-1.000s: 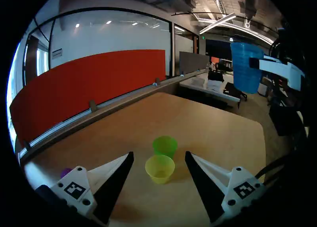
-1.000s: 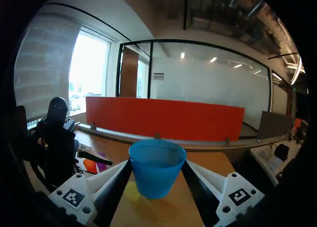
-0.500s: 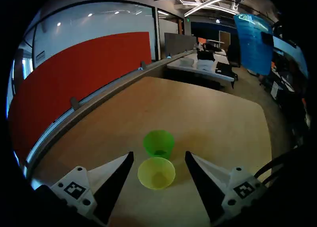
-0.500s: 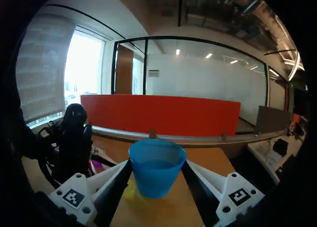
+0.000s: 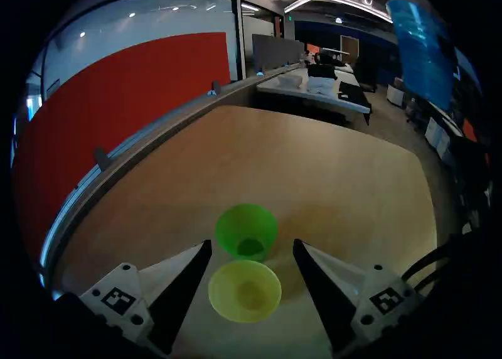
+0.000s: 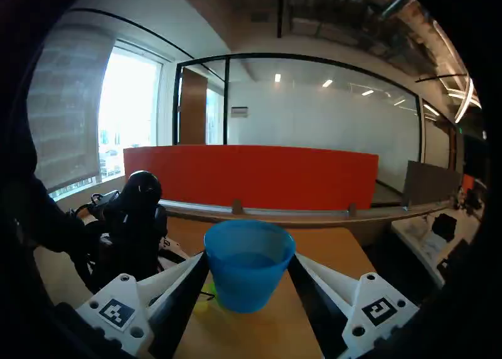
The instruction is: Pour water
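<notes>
In the left gripper view a yellow cup (image 5: pixel 245 291) stands upright on the wooden table (image 5: pixel 301 164), between the open fingers of my left gripper (image 5: pixel 251 258). A green cup (image 5: pixel 246 231) stands just beyond it, close against it. Neither finger touches a cup. High at the upper right hangs the blue cup (image 5: pixel 421 51). In the right gripper view my right gripper (image 6: pixel 250 266) is shut on that blue cup (image 6: pixel 249 272), held upright with water in it. The left gripper (image 6: pixel 135 227) appears at the left there, with a sliver of the yellow cup (image 6: pixel 204 296) below.
A red partition (image 5: pixel 113 108) with a metal rail runs along the table's far left edge. Beyond the far edge stand other desks (image 5: pixel 314 86) and dark chairs. The table's right edge (image 5: pixel 427 189) drops to the floor. A dark sleeve (image 6: pixel 44 221) fills the left side.
My left gripper has moved forward and tilted down, so both cups sit lower and closer between its fingers. The blue cup stays held upright and now hangs nearer the left gripper.
</notes>
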The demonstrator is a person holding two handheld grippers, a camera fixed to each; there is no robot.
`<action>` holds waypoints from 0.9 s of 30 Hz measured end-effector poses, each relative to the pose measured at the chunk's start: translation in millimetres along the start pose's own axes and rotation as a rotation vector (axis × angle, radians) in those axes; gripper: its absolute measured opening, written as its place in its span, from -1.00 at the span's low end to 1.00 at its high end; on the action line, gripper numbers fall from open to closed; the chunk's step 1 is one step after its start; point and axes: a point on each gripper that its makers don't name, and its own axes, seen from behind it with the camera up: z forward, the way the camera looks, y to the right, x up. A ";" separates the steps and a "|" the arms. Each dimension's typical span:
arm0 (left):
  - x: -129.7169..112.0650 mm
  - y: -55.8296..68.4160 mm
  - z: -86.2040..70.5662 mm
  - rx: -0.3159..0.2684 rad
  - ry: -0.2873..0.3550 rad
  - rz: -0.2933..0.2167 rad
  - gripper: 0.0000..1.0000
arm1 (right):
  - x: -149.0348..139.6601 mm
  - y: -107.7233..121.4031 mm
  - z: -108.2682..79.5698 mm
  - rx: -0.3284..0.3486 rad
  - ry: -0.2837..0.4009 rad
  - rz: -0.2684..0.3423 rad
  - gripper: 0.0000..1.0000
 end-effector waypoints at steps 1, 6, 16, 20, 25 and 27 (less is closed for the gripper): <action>-1.3 -0.7 3.7 0.000 -0.009 -0.002 0.92 | -1.0 1.0 0.1 -0.001 -0.001 0.001 0.80; -7.6 -4.0 18.5 0.003 -0.050 -0.003 0.93 | -5.0 6.4 0.3 -0.007 -0.004 0.009 0.80; -10.0 -5.6 38.3 0.007 -0.086 -0.004 0.92 | -9.0 14.8 4.9 -0.015 -0.008 0.022 0.80; -7.9 -5.3 43.5 0.006 -0.087 -0.011 0.92 | -10.6 16.5 7.2 -0.013 -0.009 0.023 0.80; -10.8 -5.9 50.0 0.010 -0.101 -0.007 0.92 | -10.3 18.7 10.1 -0.012 -0.011 0.023 0.80; -12.0 -5.9 52.1 0.010 -0.106 -0.004 0.92 | -10.6 19.6 11.1 -0.012 -0.011 0.024 0.80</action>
